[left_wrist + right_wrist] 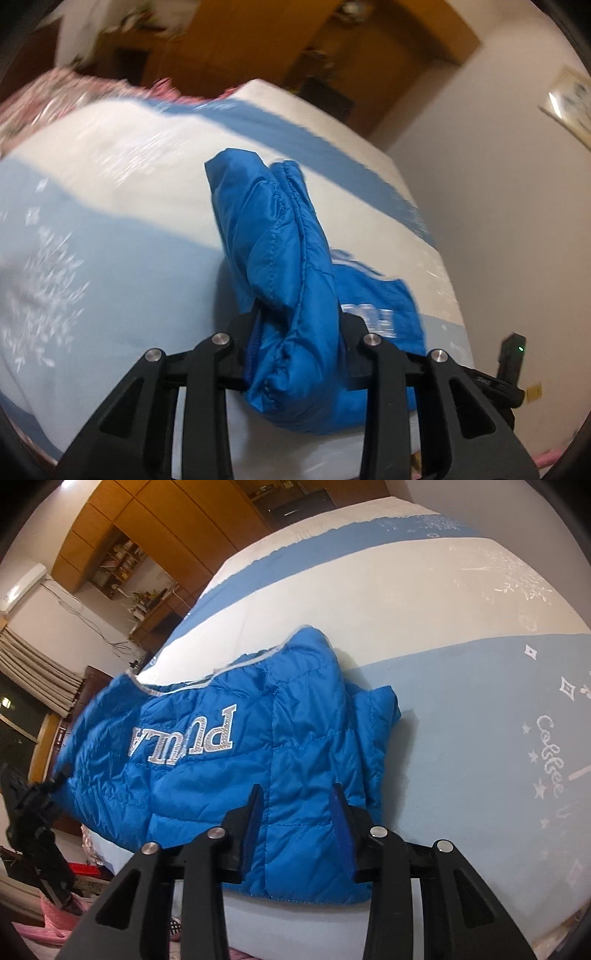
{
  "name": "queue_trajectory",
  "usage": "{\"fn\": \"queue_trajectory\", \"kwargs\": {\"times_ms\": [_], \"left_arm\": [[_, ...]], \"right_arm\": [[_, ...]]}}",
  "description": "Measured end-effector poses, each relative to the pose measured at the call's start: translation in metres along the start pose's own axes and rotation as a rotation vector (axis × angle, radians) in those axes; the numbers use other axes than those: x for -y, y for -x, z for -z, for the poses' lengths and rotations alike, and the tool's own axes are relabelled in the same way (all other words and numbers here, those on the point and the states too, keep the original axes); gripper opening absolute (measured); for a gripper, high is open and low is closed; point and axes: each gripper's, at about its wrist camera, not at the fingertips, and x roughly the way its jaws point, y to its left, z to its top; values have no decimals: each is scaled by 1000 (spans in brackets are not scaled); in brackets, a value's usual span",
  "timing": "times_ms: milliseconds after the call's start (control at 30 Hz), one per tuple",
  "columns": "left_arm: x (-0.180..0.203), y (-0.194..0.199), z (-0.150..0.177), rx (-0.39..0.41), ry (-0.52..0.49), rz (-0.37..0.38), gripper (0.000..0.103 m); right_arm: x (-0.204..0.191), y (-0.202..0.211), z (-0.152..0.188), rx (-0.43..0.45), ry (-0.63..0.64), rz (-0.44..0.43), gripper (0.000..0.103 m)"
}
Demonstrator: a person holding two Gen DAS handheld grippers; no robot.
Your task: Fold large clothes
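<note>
A blue puffer jacket [314, 709] with silver lettering lies spread on the bed's blue-and-white cover [461, 701]. My right gripper [296, 788] stands open at the jacket's near edge. Its fingers straddle a flat strip of the fabric and do not pinch it. In the left wrist view my left gripper [299, 314] is shut on a bunched fold of the jacket [266, 229], which rises from the bed cover [110, 221]. The right wrist view shows the left gripper's black body [33, 812] at the jacket's far left end.
The bed's edge runs close below both grippers. Wooden wardrobes [155, 520] and shelves stand beyond the bed. Pink items [51, 915] lie on the floor by the near left corner. A black part with a green light [511, 363] shows at the right of the left wrist view.
</note>
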Motion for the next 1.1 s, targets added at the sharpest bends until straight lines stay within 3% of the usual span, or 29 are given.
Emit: {"fn": "queue_trajectory", "kwargs": {"times_ms": [100, 267, 467, 700, 833, 967, 1100], "left_arm": [[49, -8, -2, -10, -82, 48, 30], [123, -53, 6, -77, -214, 62, 30], [163, -114, 34, -200, -303, 51, 30], [172, -174, 74, -318, -369, 5, 31], [163, -195, 89, -344, -383, -19, 32], [154, -203, 96, -358, -353, -21, 33], [150, -185, 87, -358, -313, 22, 36]], "right_arm": [[0, 10, 0, 8, 12, -7, 38], [1, 21, -3, 1, 40, 38, 38], [5, 25, -1, -43, 55, 110, 38], [16, 24, -3, -78, 71, 145, 38], [18, 24, -5, -87, 84, 155, 38], [18, 22, -5, -93, 100, 162, 38], [16, 22, -8, -104, 103, 169, 38]]}}
